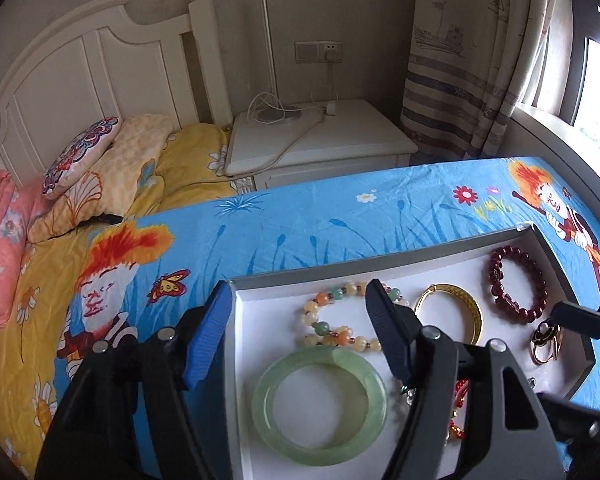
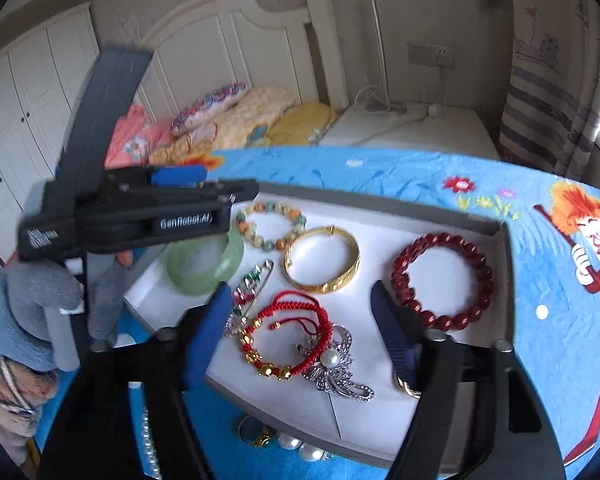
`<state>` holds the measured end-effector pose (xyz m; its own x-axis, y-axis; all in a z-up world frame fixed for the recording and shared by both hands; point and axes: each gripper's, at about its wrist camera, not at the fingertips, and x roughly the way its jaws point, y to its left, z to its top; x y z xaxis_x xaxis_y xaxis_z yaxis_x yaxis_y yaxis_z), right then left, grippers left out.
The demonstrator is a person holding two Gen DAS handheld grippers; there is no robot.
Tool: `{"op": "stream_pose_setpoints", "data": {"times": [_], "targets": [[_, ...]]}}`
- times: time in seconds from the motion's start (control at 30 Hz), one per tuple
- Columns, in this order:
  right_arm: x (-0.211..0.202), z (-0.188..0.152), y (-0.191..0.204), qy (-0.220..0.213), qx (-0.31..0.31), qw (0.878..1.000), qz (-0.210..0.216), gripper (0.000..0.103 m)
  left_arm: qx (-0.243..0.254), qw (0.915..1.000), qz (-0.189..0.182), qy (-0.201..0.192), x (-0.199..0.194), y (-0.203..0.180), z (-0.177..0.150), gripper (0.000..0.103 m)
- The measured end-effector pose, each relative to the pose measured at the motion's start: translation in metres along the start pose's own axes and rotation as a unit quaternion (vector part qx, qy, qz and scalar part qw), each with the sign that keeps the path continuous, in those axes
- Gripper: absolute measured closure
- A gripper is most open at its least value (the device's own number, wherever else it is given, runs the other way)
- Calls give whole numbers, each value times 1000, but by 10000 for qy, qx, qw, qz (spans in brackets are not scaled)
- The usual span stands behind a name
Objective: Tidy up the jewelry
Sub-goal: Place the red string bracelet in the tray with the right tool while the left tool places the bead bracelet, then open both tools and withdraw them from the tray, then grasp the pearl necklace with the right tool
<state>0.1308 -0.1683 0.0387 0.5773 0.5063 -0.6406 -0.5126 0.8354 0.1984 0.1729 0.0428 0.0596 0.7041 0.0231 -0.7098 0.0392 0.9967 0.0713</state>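
tray [image 2: 500, 280]: green bangle [image 1: 320, 400], gold bangle [image 2: 322, 260], red beads [image 2: 444, 280], brooch [image 2: 332, 364]
left gripper [image 1: 296, 332]: released
right gripper [image 2: 300, 332]: released, empty

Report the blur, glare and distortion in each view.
Left wrist view: sharp; window blown out white at right; fisheye bends the tray edges. Right wrist view: softer overall, left gripper motion-blurred, bracelets fairly crisp; dark vignette in the corners; window glare at far right.
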Motion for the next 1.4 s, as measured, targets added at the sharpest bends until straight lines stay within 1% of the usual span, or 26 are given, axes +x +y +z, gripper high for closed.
{"op": "stream_pose_setpoints", "data": {"times": [0.03, 0.07, 0.1, 0.17, 0.23, 0.37, 0.5, 0.57, 0.7, 0.8, 0.83, 0.9, 0.93, 1.0, 1.1, 1.2, 1.4], "targets": [[-8, 1, -1, -70, -13, 10000, -33, 33, -48, 9999, 81, -63, -7, 3, -2, 33], [-19, 2, -2, -140, -19, 9999, -52, 33, -94, 9997, 167, -129, -15, 6, -6, 26], [-33, 2, -5, -233, -29, 9997, -62, 33, -119, 9993, 271, -215, -26, 8, -11, 22], [-54, 1, -10, -393, -74, 9991, -114, 33, -101, 9980, 478, -391, -47, 10, -23, 9], [-77, -6, -17, -523, -102, 9983, -225, 33, -25, 9969, 610, -500, -68, 9, -41, 4], [-108, -32, -34, -656, 41, 9969, -435, 32, 78, 9961, 753, -459, -97, 1, -83, 3], [-124, -70, -48, -617, 386, 9962, -475, 32, 63, 9976, 587, -355, -120, -12, -124, 3], [-131, -88, -52, -567, 500, 9961, -452, 32, -23, 9984, 464, -326, -128, -17, -140, 3], [-140, -112, -45, -444, 387, 9974, -411, 32, -399, 9989, 161, -169, -140, -19, -175, 3], [-140, -122, -29, -301, 127, 9990, -290, 32, -577, 9983, 68, 52, -135, -17, -195, 3], [-138, -125, -23, -242, 31, 9994, -255, 32, -630, 9979, 42, 109, -135, -16, -197, 3], [-131, -128, -7, -117, -216, 9996, -136, 32, -762, 9971, 33, 6, -138, -12, -200, 3], [-128, -130, 1, -63, -357, 9993, -81, 32, -790, 9969, 28, 36, -136, -10, -200, 3], [-121, -131, 20, 55, -640, 9979, 60, 32, -794, 9966, -31, 225, -129, -10, -200, 3], [-109, -136, 39, 234, -920, 9952, 224, 32, -780, 9965, 49, 313, -126, -10, -199, 3], [-96, -141, 49, 449, -1090, 9930, 110, 32, -758, 9965, 8, 360, -124, -10, -198, 3], [-94, -142, 53, 504, -1178, 9917, 65, 32, -775, 9961, 14, 415, -121, -9, -197, 3]]}}
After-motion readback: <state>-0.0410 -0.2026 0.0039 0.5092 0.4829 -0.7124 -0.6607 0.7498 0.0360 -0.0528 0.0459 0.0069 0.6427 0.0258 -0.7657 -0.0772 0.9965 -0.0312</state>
